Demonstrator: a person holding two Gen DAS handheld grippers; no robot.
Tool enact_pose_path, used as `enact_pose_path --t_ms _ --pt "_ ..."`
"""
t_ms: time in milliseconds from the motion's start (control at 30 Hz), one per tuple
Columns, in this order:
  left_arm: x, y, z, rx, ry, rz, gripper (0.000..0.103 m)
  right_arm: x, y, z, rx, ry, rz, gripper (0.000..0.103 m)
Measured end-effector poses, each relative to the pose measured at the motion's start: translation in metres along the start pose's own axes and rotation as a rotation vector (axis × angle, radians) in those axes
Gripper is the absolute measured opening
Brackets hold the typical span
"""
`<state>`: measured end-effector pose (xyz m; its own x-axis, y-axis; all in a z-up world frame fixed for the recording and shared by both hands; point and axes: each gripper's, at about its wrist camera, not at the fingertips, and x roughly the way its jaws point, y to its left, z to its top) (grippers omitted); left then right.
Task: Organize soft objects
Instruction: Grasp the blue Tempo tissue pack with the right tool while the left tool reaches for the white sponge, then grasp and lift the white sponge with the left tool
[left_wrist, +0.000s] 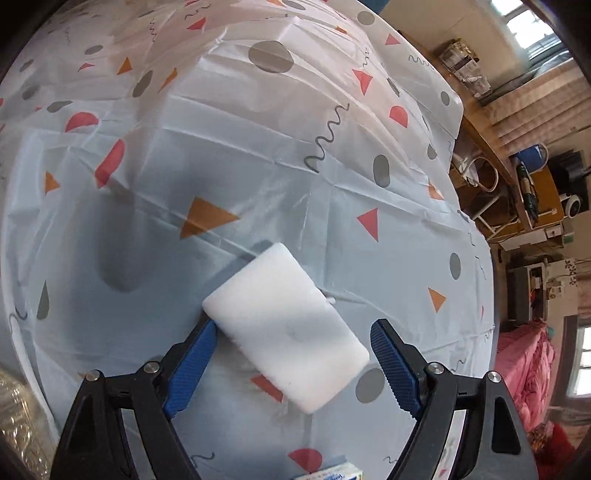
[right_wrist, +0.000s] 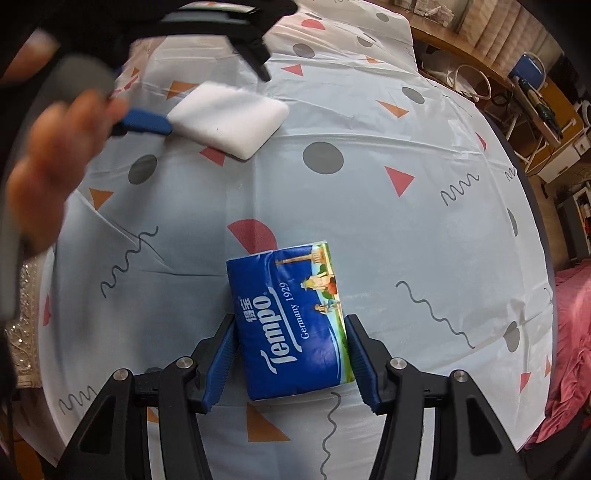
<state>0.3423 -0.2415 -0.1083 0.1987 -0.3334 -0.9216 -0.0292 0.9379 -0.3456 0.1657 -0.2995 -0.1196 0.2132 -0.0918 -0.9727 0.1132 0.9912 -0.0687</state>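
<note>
Left claw (left_wrist: 291, 354) points steeply down at the desk (left_wrist: 258, 155), jaws wide; the white sponge block (left_wrist: 286, 325) lies flat on the patterned cloth between them, set diagonally. Its near-left corner sits against the left blue pad (left_wrist: 192, 365); the right pad stands clear of it, so no grip. Right claw (right_wrist: 291, 354) also points down over the blue Tempo tissue pack (right_wrist: 291, 325), which lies flat on the cloth near the desk's front. Both blue pads sit at the pack's long sides; the left looks in contact, the right at the edge, and a firm squeeze cannot be confirmed, so read as closed on the pack. In the right wrist view the sponge lies up and to the left of the pack, well apart, with bare cloth between them. The person's hand (right_wrist: 55, 155) holding the left claw fills the upper left of that view, blurred. A clear crinkled plastic item (left_wrist: 18, 424) lies at the desk's left edge. Beyond the right edge: a wooden shelf (left_wrist: 532, 192) with clutter, and a pink bedspread (left_wrist: 524, 369) lower down. A corner of the pack shows at the bottom of the left wrist view.
</note>
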Motion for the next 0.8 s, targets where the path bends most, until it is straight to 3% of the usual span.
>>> enact_pose_path --t_ms 100,200,267,400,800 --pt "0.012 -0.003 0.007 0.017 -0.001 0.048 0.086 0.001 0.009 -0.001 -0.020 -0.006 -0.014 0.058" --pt "0.014 -0.013 0.003 0.106 -0.026 0.094 0.085 0.002 0.012 -0.001 -0.022 -0.006 -0.010 0.058" --pt "0.013 -0.016 -0.004 0.166 -0.049 0.124 0.075 0.002 0.011 -0.001 -0.019 -0.003 -0.002 0.058" --pt "0.007 -0.011 -0.020 0.292 -0.086 0.148 0.066 0.005 0.009 -0.002 -0.018 -0.003 0.010 0.058" --pt "-0.034 0.033 -0.082 0.408 -0.132 0.240 0.064 0.013 -0.022 0.005 -0.009 -0.016 0.064 0.059"
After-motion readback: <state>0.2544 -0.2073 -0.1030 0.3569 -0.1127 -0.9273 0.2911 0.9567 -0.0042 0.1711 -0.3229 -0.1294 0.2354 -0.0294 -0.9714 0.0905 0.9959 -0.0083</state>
